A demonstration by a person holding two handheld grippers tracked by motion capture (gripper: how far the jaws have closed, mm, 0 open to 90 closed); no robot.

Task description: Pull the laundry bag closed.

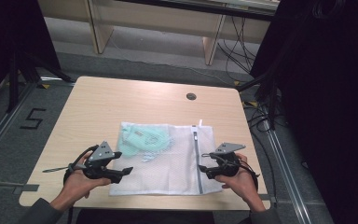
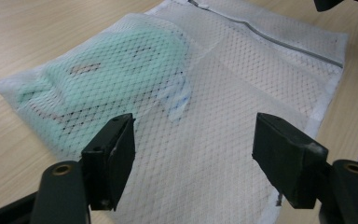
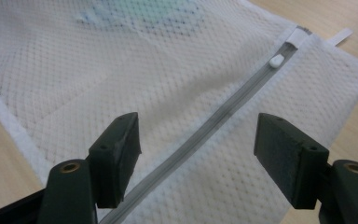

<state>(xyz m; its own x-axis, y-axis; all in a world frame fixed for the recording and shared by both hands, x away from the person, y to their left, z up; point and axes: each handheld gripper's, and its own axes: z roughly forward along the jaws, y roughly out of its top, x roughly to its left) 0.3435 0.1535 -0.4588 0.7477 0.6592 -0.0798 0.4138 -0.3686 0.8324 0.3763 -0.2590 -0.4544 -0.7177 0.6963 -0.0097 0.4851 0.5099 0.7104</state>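
A: From the high view, what lies on the pale wooden table [image 1: 93, 107]?

B: A white mesh zip-up laundry bag [image 1: 168, 163] lies flat near the table's 6 o'clock edge. A mint-green folded garment [image 1: 144, 140] shows through the mesh in the bag's 10 o'clock corner. A grey zipper [image 1: 197, 158] runs along the bag's 3 o'clock side. The left gripper [image 1: 126, 171] sits at the bag's 9 o'clock edge, its tips over the mesh; the right gripper [image 1: 204, 171] sits at the 3 o'clock edge, just beside the zipper. A hand holds each one.

A: And the left gripper view?

B: The left gripper [image 2: 193, 158] has its jaws spread wide, with nothing between them. Bare mesh of the bag [image 2: 223, 116] lies ahead, and the green garment [image 2: 116, 70] sits toward 10 o'clock. The zipper [image 2: 284, 42] runs across toward 1 o'clock.

A: The right gripper view?

B: The right gripper [image 3: 196, 154] is likewise spread apart and holds nothing. The zipper [image 3: 214, 126] passes between the jaws, running up to a small white zipper pull [image 3: 276, 60] at 1 o'clock. The green garment [image 3: 158, 9] shows faintly at 12 o'clock. Whether the jaws touch the mesh cannot be told.
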